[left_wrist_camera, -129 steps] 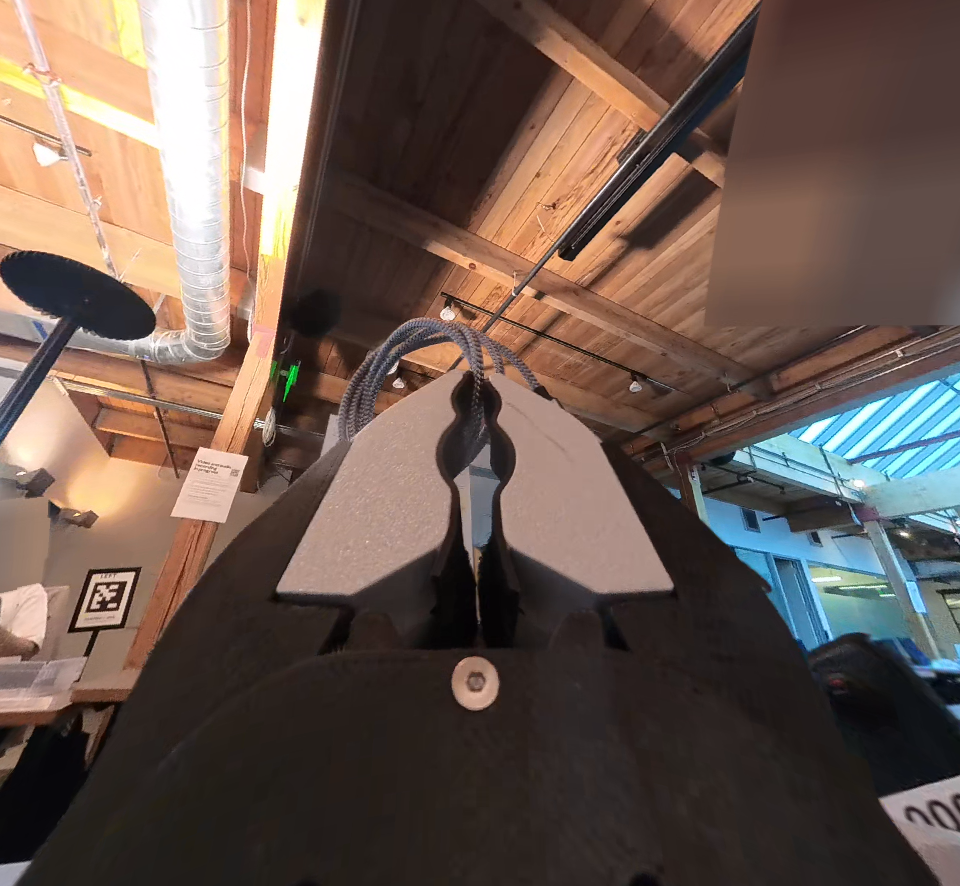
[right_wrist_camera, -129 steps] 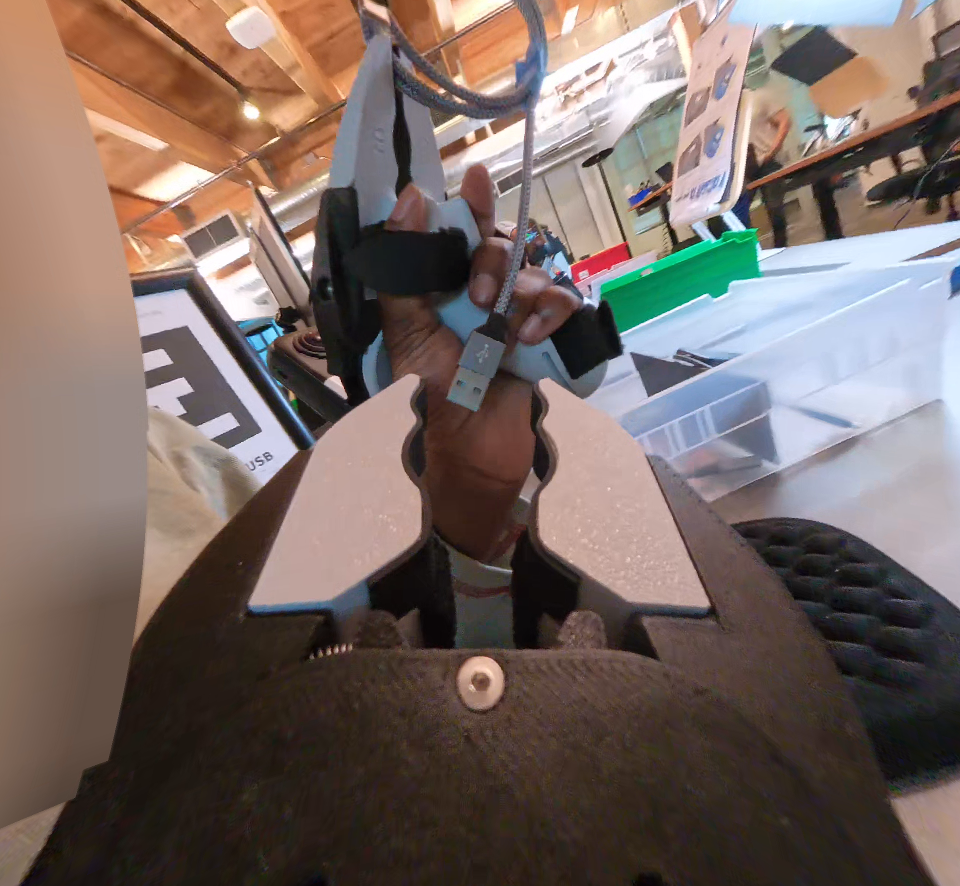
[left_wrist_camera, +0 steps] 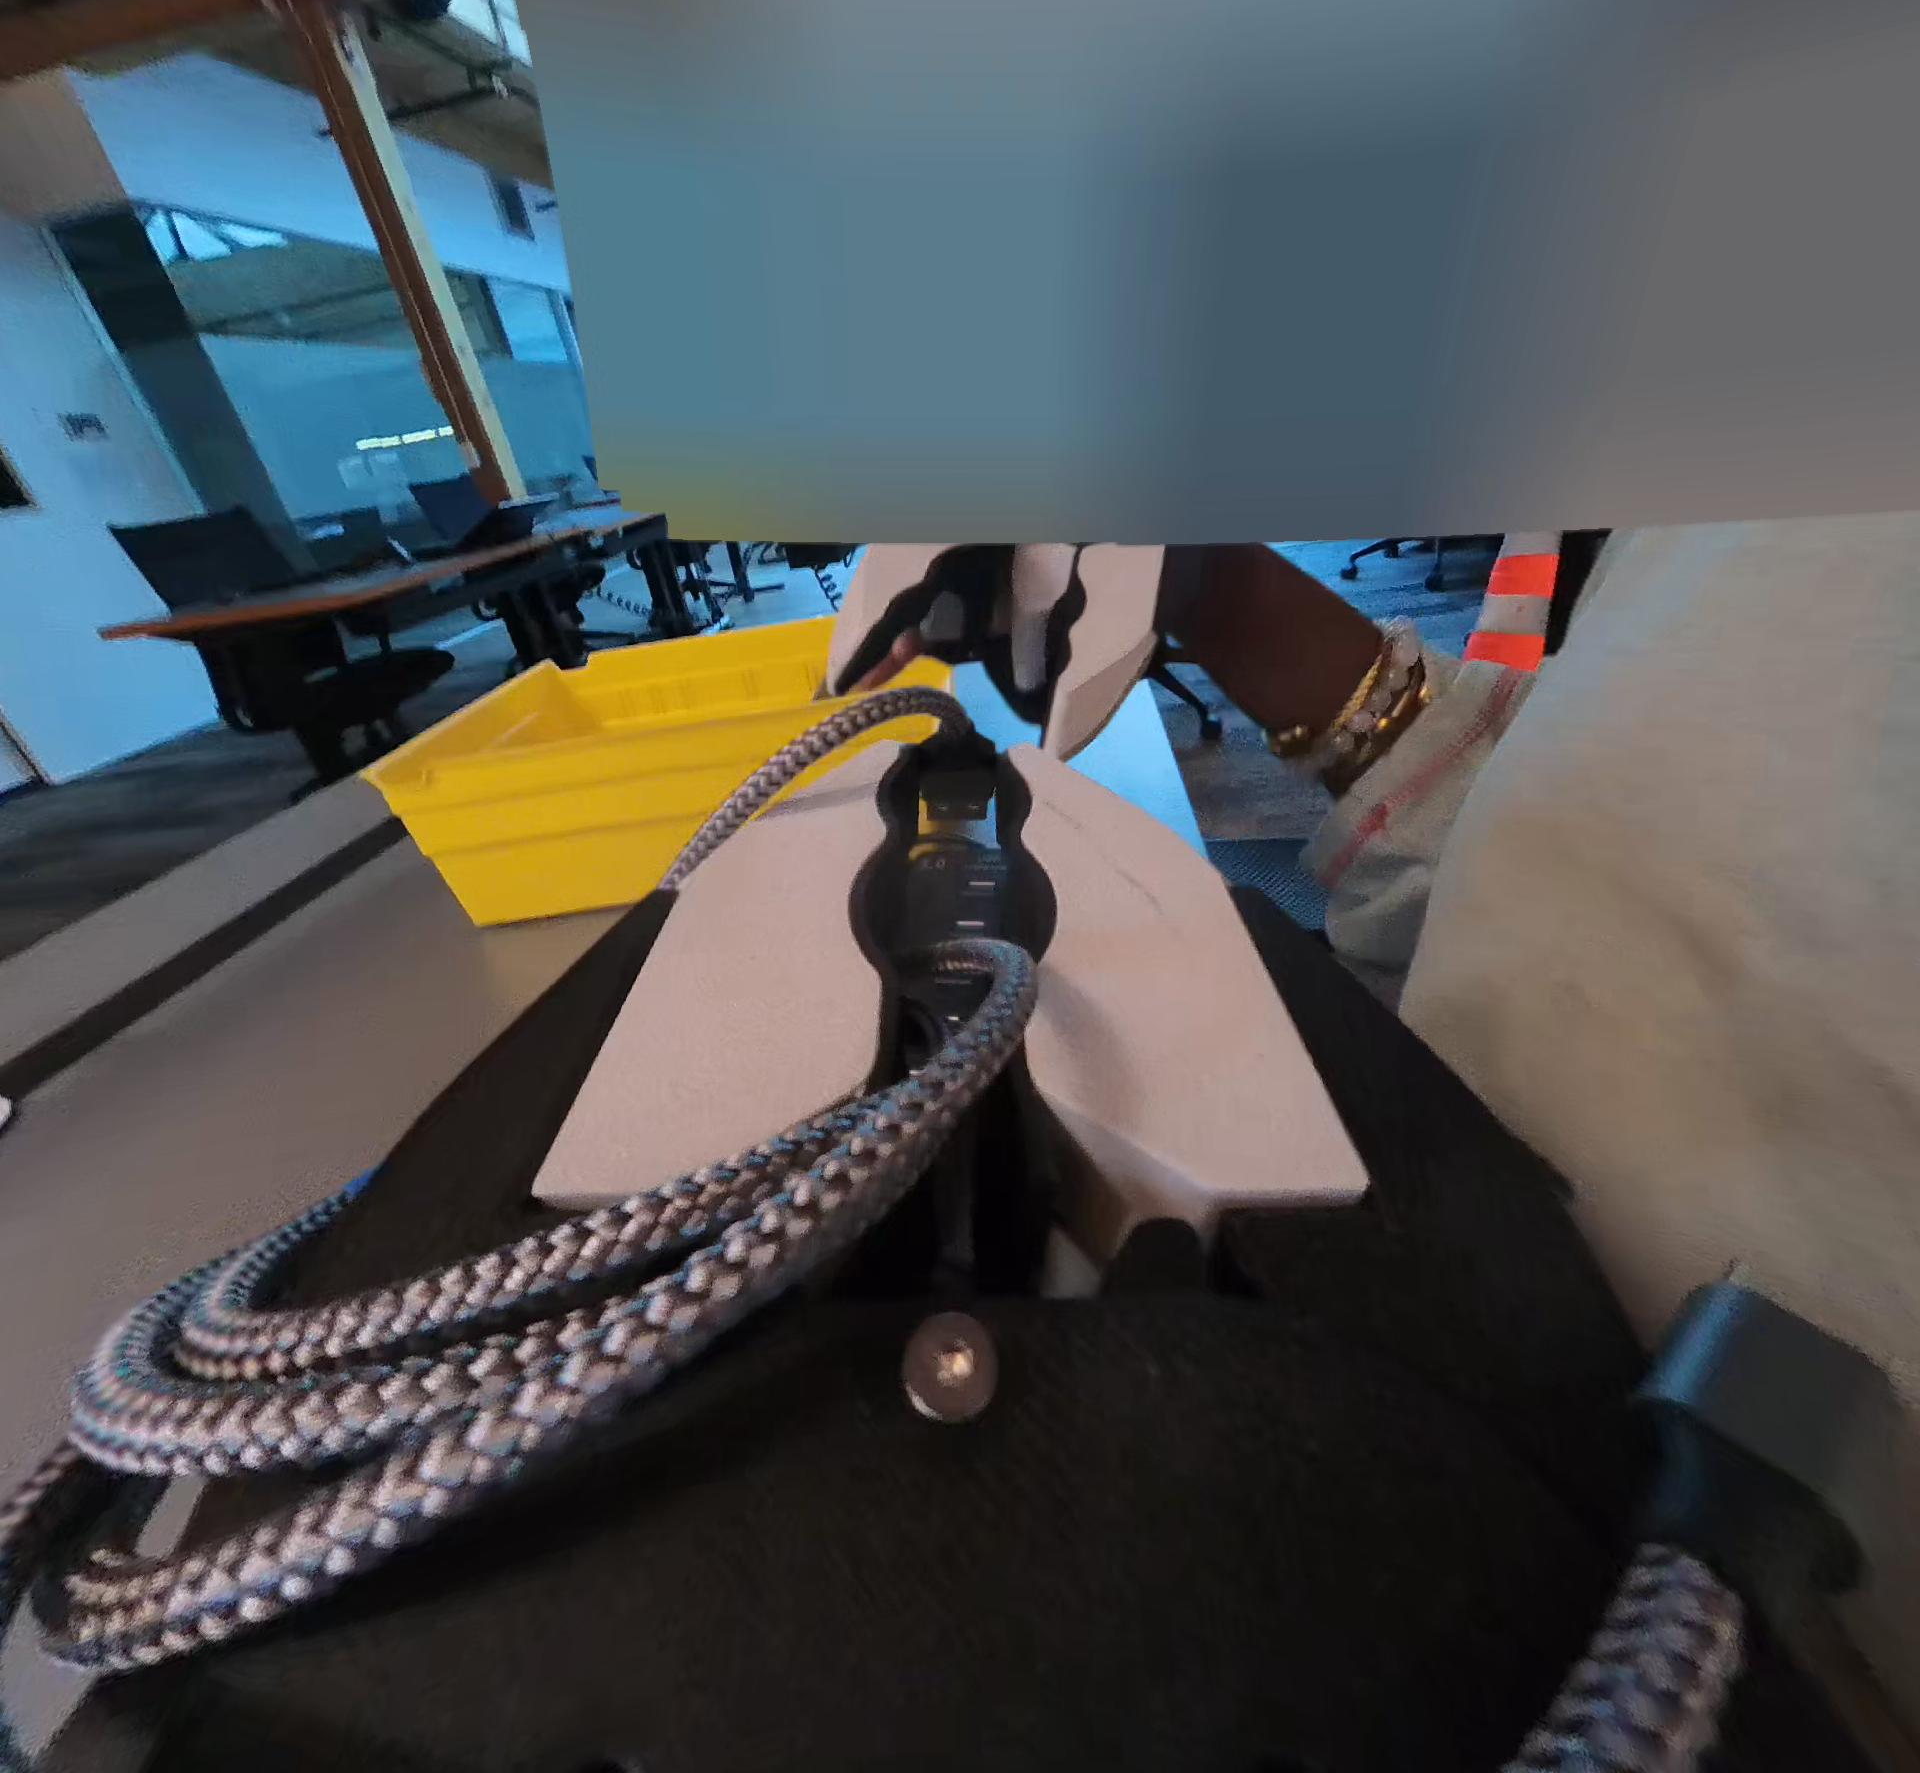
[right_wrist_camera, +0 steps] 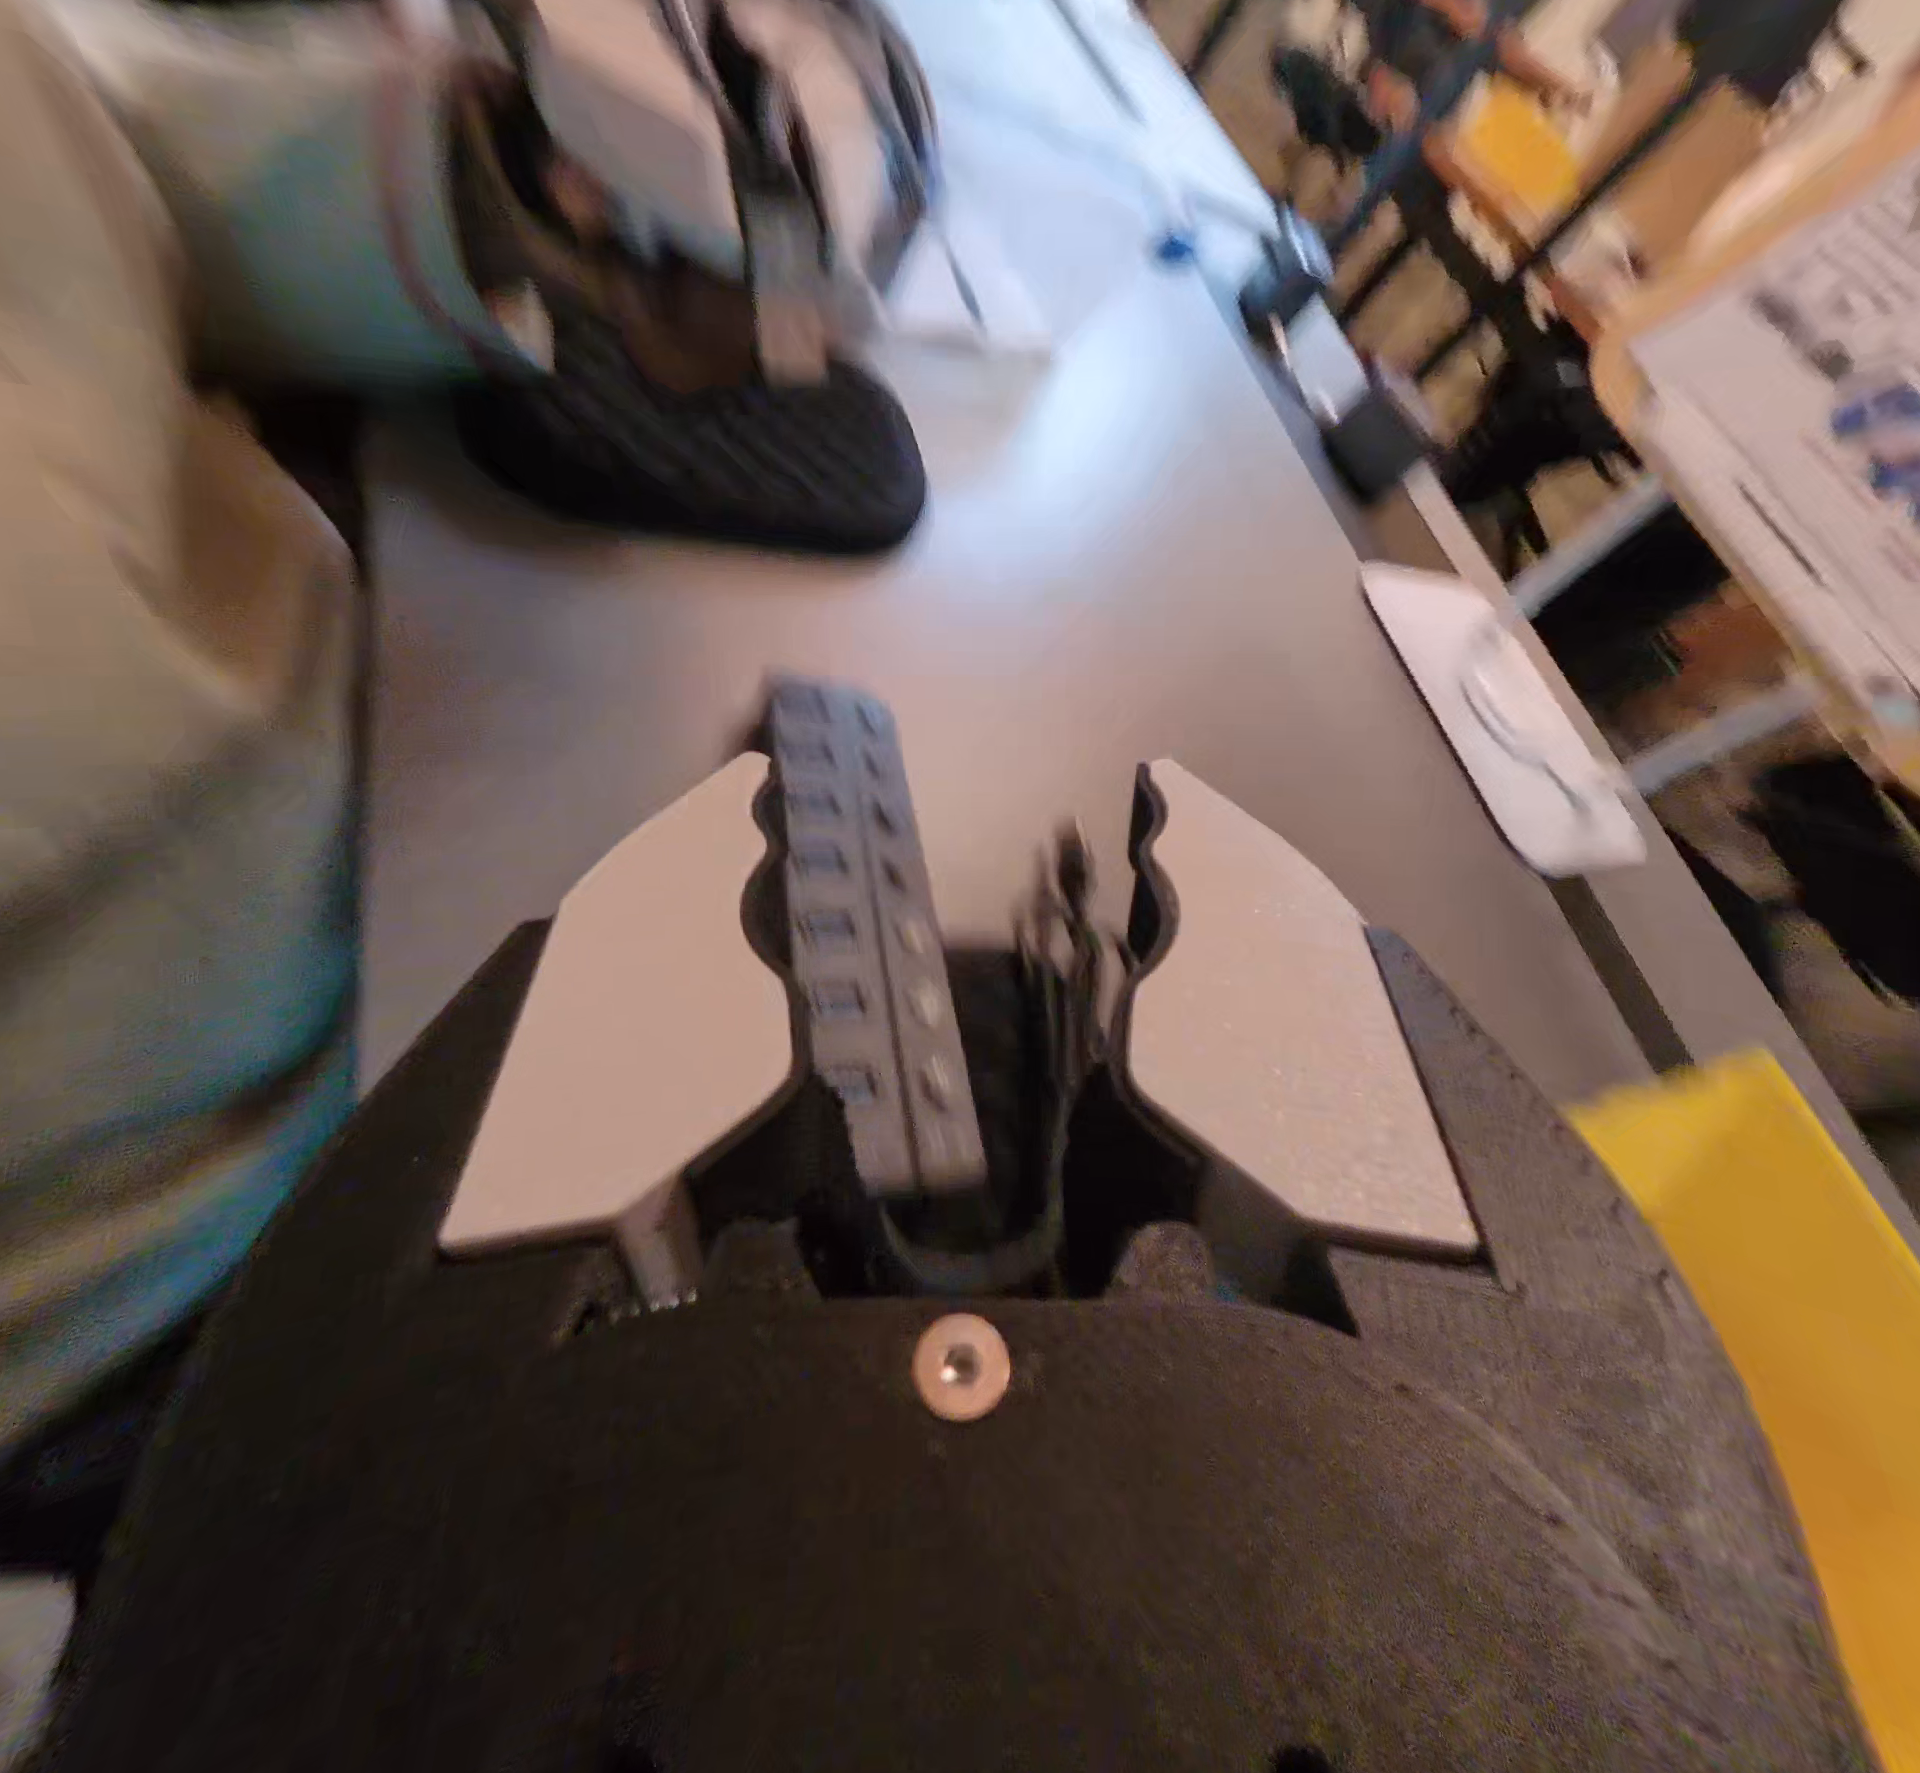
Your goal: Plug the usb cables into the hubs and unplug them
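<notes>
One black usb hub, a long strip with rows of ports and buttons, lies on the grey table between the fingers of the right gripper. Those jaws stand wide open. The hub touches one finger but is not clamped, and its thin dark cord trails beside it.

The left gripper has its jaws nearly closed around the plug end of a braided grey usb cable. The metal plug shows at the fingertips. Slack cable loops back over the gripper body. Whether the dark slotted piece behind the plug is its housing or something else is unclear.

No plug seems seated in the table hub, so plugging and unplugging likely both remain.

A yellow bin sits near on the table, a black ribbed mat farther off, and a white object at the table edge. The loose cable loops could snag. The right view is blurred.
</notes>
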Tool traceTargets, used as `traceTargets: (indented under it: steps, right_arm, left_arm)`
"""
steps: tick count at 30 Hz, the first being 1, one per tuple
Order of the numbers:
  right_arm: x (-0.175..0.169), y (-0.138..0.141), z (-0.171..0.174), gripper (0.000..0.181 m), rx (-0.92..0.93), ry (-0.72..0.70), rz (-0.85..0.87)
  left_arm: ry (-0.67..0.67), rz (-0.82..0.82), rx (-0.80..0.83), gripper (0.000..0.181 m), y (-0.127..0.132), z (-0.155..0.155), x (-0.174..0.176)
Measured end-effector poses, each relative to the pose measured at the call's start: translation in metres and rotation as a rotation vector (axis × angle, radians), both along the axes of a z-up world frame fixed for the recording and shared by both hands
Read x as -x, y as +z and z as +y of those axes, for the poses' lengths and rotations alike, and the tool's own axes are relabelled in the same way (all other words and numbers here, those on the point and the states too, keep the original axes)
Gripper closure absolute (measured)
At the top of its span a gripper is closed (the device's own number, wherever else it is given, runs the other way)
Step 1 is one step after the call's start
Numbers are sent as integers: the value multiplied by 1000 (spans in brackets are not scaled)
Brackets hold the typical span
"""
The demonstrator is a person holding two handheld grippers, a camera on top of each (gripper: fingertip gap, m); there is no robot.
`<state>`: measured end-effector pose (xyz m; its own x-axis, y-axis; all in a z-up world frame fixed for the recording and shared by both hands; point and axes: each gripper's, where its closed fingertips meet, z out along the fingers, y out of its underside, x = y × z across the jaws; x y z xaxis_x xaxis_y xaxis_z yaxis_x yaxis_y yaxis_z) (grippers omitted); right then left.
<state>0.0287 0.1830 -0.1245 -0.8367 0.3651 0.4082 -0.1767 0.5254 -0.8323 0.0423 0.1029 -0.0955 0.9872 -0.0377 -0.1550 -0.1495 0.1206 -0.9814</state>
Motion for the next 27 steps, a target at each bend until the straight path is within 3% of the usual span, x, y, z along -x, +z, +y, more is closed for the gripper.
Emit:
traceTargets:
  steps: [2,4,6,9,14,16,27]
  right_arm:
    - [3,-22,35,112,-109,-107,-65]
    - [-8,-43,48,112,-102,-118,-237]
    - [-12,-58,50,110,-74,-105,-332]
    - [2,-72,45,106,-48,-91,-314]
    - [8,-115,52,113,-219,-149,-474]
    - [6,-116,49,125,-219,-138,-520]
    - [2,-107,49,126,-257,-139,-458]
  left_arm:
    - [8,-30,22,167,-5,6,4]
    - [17,-26,66,167,-11,14,7]
    - [26,-13,134,167,-20,24,11]
    - [0,-17,234,167,-33,42,13]
    - [-36,-22,325,167,-46,63,18]
    - [-44,-28,348,167,-51,68,20]
    - [-157,55,428,166,-92,85,6]
